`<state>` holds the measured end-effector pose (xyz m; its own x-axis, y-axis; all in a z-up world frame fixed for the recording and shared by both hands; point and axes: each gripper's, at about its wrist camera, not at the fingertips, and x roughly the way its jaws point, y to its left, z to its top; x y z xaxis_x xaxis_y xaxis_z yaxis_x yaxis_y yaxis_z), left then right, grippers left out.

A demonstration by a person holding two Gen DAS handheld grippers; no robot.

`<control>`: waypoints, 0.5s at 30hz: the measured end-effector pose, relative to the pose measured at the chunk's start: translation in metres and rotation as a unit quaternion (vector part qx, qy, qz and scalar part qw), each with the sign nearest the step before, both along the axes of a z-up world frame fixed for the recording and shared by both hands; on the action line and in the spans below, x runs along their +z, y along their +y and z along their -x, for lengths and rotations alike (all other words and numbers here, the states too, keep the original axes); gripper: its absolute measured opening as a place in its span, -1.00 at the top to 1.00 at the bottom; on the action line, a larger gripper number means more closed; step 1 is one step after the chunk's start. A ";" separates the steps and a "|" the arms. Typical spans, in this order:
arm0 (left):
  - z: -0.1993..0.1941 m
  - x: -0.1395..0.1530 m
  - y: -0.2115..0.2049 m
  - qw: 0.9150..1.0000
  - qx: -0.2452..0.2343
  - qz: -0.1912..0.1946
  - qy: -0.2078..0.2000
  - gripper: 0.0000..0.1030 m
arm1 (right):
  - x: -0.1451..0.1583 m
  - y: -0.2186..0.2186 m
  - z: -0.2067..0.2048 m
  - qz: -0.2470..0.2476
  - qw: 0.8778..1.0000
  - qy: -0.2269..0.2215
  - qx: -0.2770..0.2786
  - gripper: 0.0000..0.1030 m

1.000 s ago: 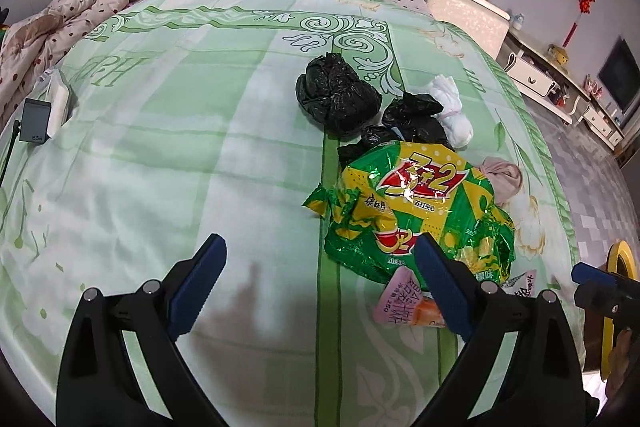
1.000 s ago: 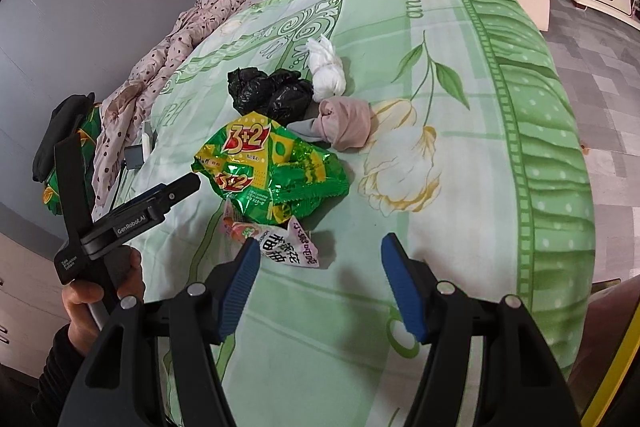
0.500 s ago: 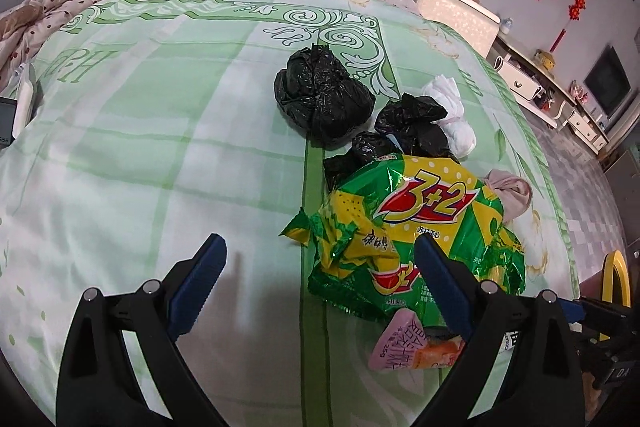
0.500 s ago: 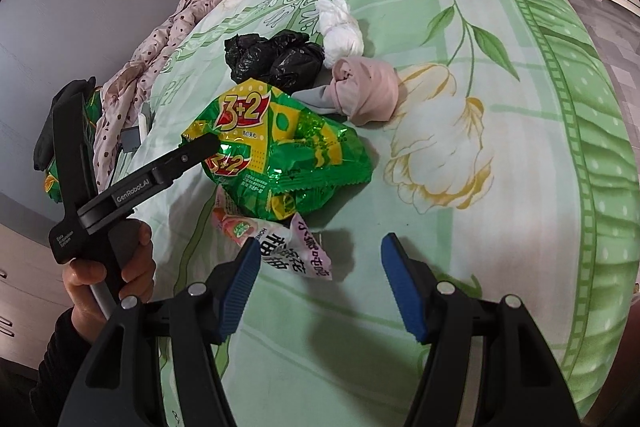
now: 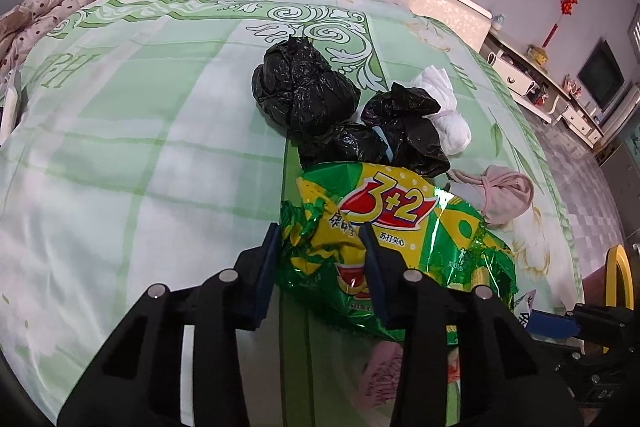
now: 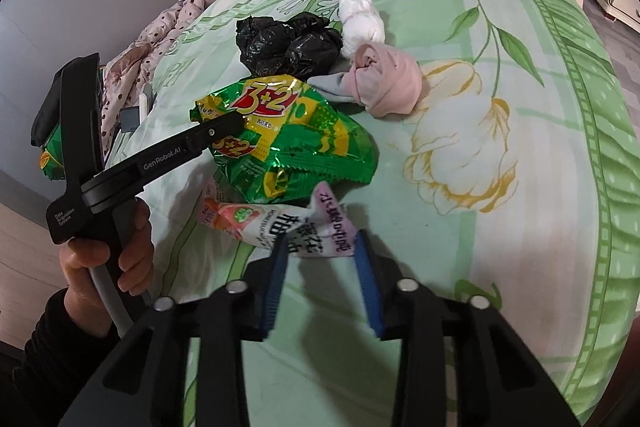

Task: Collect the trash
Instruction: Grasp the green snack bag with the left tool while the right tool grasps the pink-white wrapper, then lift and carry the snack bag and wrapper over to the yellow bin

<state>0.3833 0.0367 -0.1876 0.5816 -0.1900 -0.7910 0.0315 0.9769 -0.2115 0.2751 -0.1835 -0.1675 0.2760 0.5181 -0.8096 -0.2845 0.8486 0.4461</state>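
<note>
A glossy green-and-yellow foil snack bag [image 5: 400, 247] lies crumpled on the smooth green floral bedspread [image 5: 140, 147]. Beyond it sit knotted black plastic bags [image 5: 304, 95]. The left gripper [image 5: 320, 239] jaws pinch the bag's near edge. Nearer, the right gripper [image 6: 320, 247] jaws flank a thin pink-white wrapper [image 6: 280, 227], touching it.

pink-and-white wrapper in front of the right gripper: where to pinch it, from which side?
Pinch the raised, crumpled near corner of the pink-and-white wrapper, coming straight in from the near bed edge. That corner already sits between the right gripper pads and stands off the sheet, while its far end is tucked under the green snack bag, so probably avoid that end.
</note>
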 end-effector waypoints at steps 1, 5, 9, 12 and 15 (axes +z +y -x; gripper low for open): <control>0.001 0.001 0.000 1.000 -0.001 0.001 0.000 0.39 | -0.001 -0.001 0.000 -0.002 1.000 0.004 0.000 0.78; 0.003 0.003 0.004 1.000 -0.001 0.005 0.001 0.52 | -0.002 -0.006 0.000 -0.013 1.000 0.007 -0.010 0.84; 0.006 0.007 0.009 1.000 0.005 0.011 0.003 0.58 | 0.001 -0.010 0.003 -0.016 1.000 0.004 -0.015 0.90; 0.010 0.010 0.012 1.000 0.007 0.011 0.002 0.60 | 0.006 -0.012 0.005 -0.024 1.000 0.001 -0.013 0.90; 0.014 0.015 0.016 1.000 0.015 0.010 -0.003 0.60 | 0.010 -0.014 0.007 -0.030 1.000 0.000 -0.006 0.90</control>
<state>0.3692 0.0527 -0.1729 0.5915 -0.1880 -0.7841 0.0032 0.9730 -0.2309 0.2682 -0.1970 -0.1570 0.2814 0.5629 -0.7771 -0.2748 0.8232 0.4968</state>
